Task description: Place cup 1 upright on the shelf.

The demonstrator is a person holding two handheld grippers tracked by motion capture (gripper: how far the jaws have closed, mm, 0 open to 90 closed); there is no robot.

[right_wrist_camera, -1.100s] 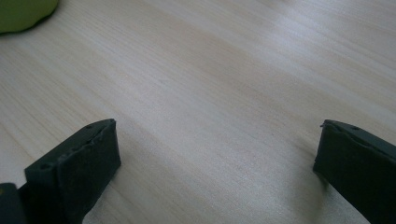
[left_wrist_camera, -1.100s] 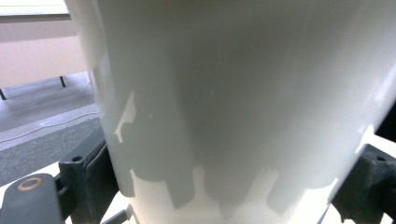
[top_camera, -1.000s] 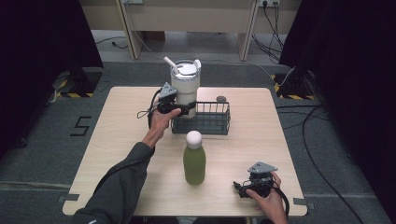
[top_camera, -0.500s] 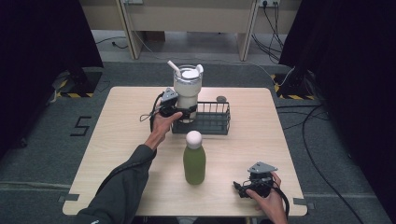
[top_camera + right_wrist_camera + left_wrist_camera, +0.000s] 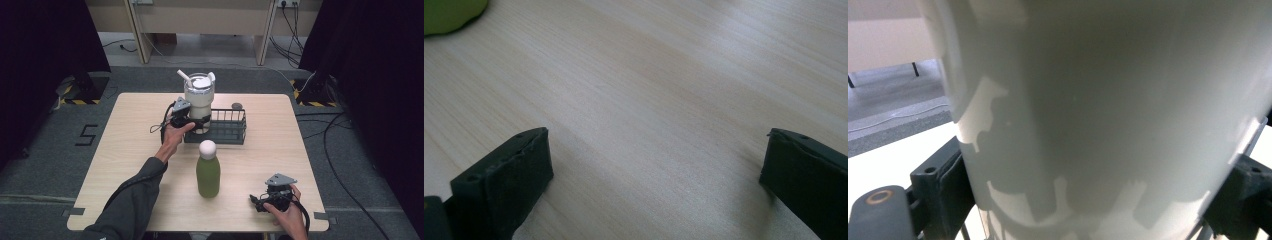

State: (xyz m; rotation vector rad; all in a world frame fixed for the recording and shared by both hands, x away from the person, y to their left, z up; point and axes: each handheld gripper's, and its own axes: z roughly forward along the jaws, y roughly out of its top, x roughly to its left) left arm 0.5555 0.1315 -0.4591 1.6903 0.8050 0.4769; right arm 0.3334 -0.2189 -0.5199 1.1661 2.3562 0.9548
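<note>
Left gripper (image 5: 192, 120): clamped on the lower body of the tall white tumbler with lid and straw (image 5: 198, 100); jaws sit on either side of its wall
Tumbler position: upright in the left end of the black wire basket (image 5: 227, 131), long axis vertical, straw (image 5: 183, 77) tilted toward the far left
Right gripper (image 5: 260, 202): jaws spread wide, nothing between them, low over the light wooden table (image 5: 125, 150) at its near right corner
Surroundings: green bottle with round white cap (image 5: 208, 170) upright just in front of the basket, between the two grippers; small dark round object (image 5: 237, 105) behind the basket
Left gripper view: tumbler wall (image 5: 1108, 115) close up between the jaws
Right gripper view: bare wood grain (image 5: 664, 95), green bottle edge (image 5: 449, 15) at top left
</note>
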